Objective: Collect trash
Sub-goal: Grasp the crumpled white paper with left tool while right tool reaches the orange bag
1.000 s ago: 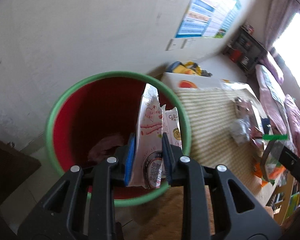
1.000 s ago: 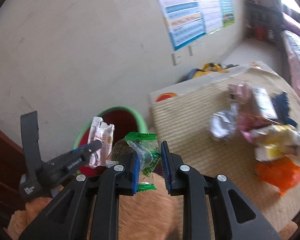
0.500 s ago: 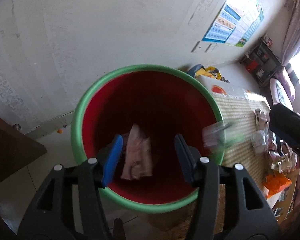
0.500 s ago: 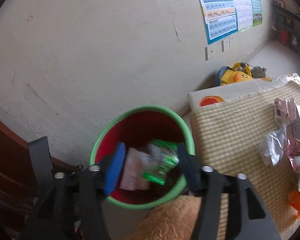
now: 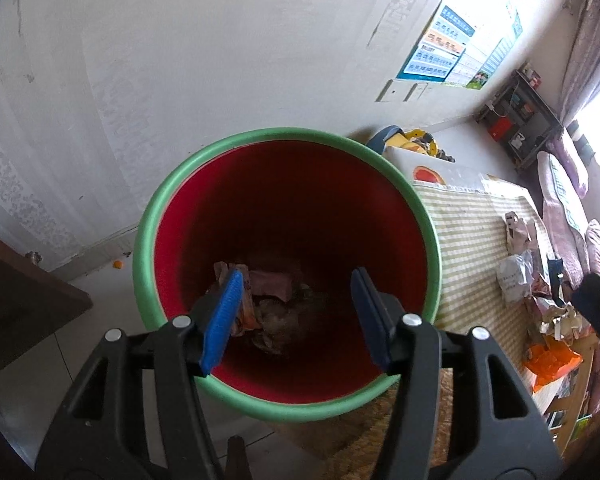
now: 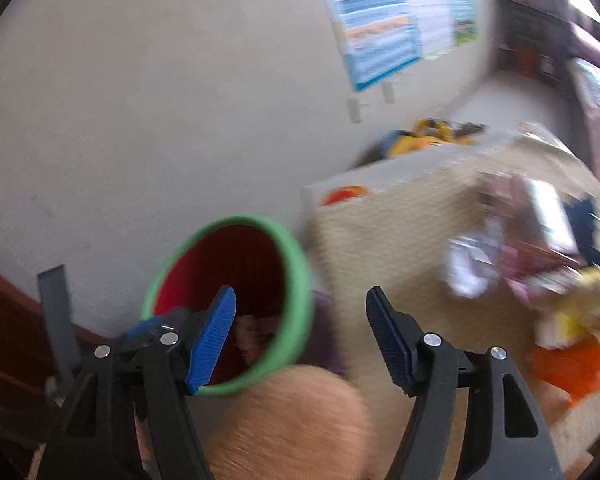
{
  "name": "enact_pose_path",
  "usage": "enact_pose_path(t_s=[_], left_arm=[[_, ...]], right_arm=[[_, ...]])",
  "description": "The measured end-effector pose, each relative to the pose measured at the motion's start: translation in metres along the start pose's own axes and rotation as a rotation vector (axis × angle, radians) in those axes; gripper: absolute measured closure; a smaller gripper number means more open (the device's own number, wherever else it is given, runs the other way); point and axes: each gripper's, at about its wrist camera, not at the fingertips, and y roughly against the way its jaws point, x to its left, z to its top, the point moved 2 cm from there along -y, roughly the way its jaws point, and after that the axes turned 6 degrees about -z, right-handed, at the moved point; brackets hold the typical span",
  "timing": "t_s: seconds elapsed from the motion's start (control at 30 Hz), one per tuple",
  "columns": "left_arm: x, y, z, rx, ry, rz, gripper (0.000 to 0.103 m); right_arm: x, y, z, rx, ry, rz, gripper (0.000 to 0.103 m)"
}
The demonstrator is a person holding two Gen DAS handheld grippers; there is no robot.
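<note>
Red inside, the bin [image 5: 288, 216] lies under our left gripper [image 5: 296, 312], jaws just opened, nothing between; remaining wrappers [image 6: 512, 264] lie on the mat, right of our empty, just-opened right gripper [image 6: 300, 336], the nearer one.

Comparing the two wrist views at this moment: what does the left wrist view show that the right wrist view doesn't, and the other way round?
Only the left wrist view looks straight down into the bin, showing wrappers at its bottom beneath the open, empty left claw. Only the right wrist view, which is blurred, shows a tan furry object below the open, empty right claw, with the bin off to its left. Both show the green-rimmed red bin, the woven mat with the remaining trash pile, and the wall poster.
</note>
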Motion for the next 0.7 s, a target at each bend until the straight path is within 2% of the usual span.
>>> enact_pose_path(t_s=[0.17,0.27,0.43,0.7], left_arm=[[-0.015,-0.001,-0.003,0.008,-0.038,-0.007,0.049],[-0.028,-0.001,-0.007,0.019,-0.069,-0.017,0.048],[-0.055,0.000,-0.015,0.032,-0.137,-0.036,0.048],[-0.076,0.003,-0.021,0.037,-0.189,-0.031,0.046]], right_arm=[[-0.085,0.029,-0.020,-0.042,-0.087,-0.204,0.033],[-0.134,0.038,-0.037,-0.032,-0.180,-0.269,0.032],[-0.180,0.045,-0.063,-0.012,-0.280,-0.319,0.032],[-0.199,0.055,-0.084,-0.012,-0.323,-0.304,0.032]])
